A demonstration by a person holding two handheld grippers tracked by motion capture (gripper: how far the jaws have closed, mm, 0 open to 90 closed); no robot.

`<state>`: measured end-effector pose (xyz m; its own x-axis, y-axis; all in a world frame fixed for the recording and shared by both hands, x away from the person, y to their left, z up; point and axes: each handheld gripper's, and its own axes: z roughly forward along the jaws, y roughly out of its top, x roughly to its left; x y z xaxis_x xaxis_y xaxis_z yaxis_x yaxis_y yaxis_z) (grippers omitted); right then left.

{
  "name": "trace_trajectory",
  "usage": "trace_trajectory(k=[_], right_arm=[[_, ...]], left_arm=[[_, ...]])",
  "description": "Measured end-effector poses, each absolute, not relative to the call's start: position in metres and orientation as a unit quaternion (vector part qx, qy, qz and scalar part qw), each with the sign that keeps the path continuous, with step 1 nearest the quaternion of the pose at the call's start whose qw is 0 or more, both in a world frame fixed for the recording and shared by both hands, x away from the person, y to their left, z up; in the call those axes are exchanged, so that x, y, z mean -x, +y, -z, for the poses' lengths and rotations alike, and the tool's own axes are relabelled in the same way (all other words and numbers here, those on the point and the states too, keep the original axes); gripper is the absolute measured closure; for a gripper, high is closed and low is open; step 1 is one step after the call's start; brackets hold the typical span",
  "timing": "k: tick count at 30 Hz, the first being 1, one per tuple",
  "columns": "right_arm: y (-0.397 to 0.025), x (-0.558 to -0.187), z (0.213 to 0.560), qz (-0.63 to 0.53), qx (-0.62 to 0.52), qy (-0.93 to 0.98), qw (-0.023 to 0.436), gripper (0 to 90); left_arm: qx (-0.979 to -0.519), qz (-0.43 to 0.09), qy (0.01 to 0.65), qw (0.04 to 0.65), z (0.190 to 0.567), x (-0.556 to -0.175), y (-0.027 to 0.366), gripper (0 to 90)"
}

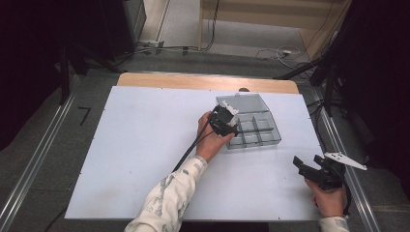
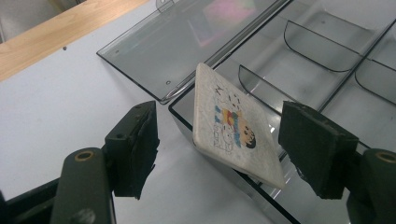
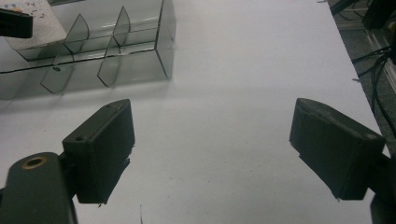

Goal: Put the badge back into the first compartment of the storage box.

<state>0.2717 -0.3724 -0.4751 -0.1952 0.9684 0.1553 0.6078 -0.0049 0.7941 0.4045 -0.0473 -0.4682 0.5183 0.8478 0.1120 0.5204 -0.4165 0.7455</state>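
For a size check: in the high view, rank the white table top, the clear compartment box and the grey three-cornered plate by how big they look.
1. White table top, by far the largest.
2. Clear compartment box, lid open.
3. Grey three-cornered plate on the right claw, smallest, though it sits nearer the camera.

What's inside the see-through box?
The clear box holds curved dividers and a white tile with a cartoon picture, leaning tilted on the rim of a corner compartment. What lies under the tile is covered.

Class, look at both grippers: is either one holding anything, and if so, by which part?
Nothing is held. The left gripper is open around the tile, which leans on the box; the right gripper is open.
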Motion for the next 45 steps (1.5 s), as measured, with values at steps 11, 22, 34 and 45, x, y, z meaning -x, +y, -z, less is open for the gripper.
trace_trajectory(k=[11,22,34,45], right_arm=[[-0.373,-0.271,0.475,-0.390,-0.591,0.667,0.232,12.5],[-0.373,-0.270,0.476,-0.388,-0.591,0.667,0.235,12.5],[-0.373,-0.269,0.477,-0.382,-0.591,0.670,0.237,12.5],[-0.370,-0.269,0.478,-0.376,-0.591,0.673,0.239,12.5]], left_arm=[[-0.790,-0.213,0.439,0.371,0.459,-0.397,-0.032,27.3],[-0.765,-0.191,0.460,0.407,0.455,-0.382,0.006,27.2],[-0.742,-0.186,0.481,0.428,0.456,-0.359,0.052,26.7],[-0.722,-0.188,0.503,0.436,0.462,-0.338,0.098,25.5]])
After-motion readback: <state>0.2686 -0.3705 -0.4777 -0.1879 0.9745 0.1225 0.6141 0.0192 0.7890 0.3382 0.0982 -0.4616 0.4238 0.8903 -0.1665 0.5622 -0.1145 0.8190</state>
